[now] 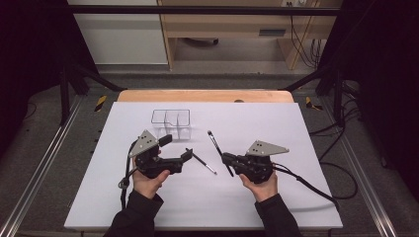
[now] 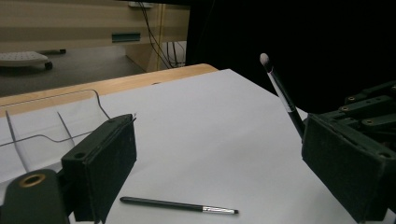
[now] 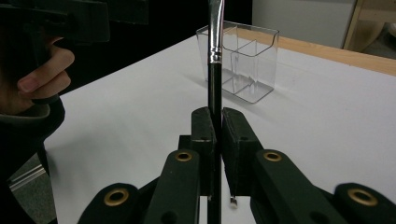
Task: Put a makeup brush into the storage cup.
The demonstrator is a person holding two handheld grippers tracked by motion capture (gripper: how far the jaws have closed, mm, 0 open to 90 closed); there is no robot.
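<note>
High view: we list a white table [image 1: 276,197] sheet, a clear organizer [image 1: 171,123] toward its far edge, a loose brush [image 1: 202,162] lying between both hands with bare sheet around it, the left hand-held gripper [image 1: 179,148] with jaws apart, and the right hand-held gripper [image 1: 226,159] clamped on a second brush [image 1: 214,143]. Left gripper view: we note its jaws wide, the loose brush [image 2: 180,205] flat between them. Right gripper view: we note jaws together on the second brush [image 3: 214,88], organizer [image 3: 243,63] beyond.
</note>
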